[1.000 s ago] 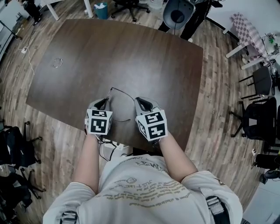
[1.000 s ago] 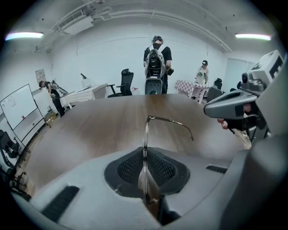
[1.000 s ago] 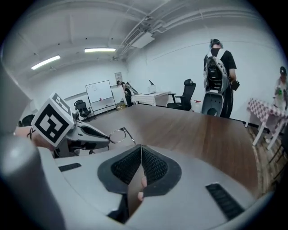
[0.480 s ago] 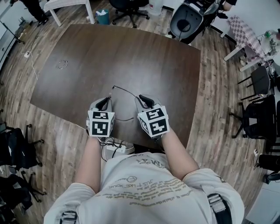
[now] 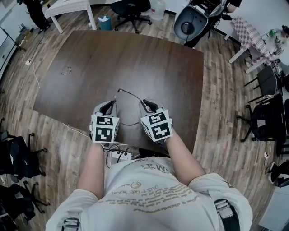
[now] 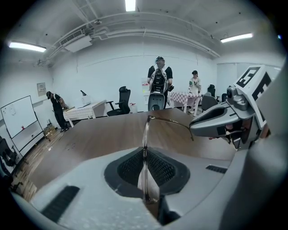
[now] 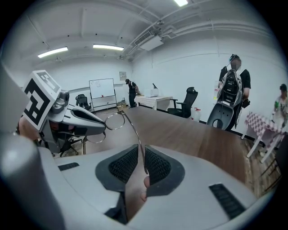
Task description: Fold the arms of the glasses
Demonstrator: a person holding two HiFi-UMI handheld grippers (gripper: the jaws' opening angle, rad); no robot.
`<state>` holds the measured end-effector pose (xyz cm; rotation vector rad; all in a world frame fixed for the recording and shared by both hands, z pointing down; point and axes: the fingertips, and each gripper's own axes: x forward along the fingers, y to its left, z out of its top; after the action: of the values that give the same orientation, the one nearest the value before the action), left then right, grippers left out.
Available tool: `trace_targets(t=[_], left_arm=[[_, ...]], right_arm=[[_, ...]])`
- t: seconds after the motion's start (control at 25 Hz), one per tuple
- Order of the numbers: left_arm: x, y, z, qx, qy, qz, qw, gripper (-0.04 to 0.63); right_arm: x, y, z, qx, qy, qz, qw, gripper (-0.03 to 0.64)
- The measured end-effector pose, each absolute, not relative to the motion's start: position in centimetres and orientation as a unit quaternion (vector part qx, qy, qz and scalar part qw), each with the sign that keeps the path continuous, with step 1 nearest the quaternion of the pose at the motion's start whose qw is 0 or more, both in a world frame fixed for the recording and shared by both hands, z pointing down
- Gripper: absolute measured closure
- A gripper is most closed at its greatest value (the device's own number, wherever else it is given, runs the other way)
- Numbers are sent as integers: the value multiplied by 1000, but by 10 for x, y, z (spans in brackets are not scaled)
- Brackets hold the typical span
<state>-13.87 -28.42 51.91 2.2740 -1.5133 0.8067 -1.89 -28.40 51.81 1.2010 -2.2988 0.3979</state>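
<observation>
Thin wire-framed glasses (image 5: 129, 94) held above near edge of dark brown wooden table (image 5: 135, 54), left gripper (image 5: 110, 106) jaws clamped on lens, right gripper (image 5: 147, 104) jaws pinching outstretched arm, black office chair (image 5: 131, 6) beyond table's far edge.

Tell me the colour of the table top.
The table top is dark brown wood grain; clearest in the head view.

Dk wood tbl (image 5: 135, 58), plank flr (image 5: 221, 117)
</observation>
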Motion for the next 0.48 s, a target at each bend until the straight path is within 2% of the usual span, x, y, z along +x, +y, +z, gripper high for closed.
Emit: trace_targets(t=[0.48], left_arm=[[-127, -277, 510, 798, -515, 284, 131, 558]], right_arm=[[-14, -269, 523, 436, -846, 140, 274, 575]])
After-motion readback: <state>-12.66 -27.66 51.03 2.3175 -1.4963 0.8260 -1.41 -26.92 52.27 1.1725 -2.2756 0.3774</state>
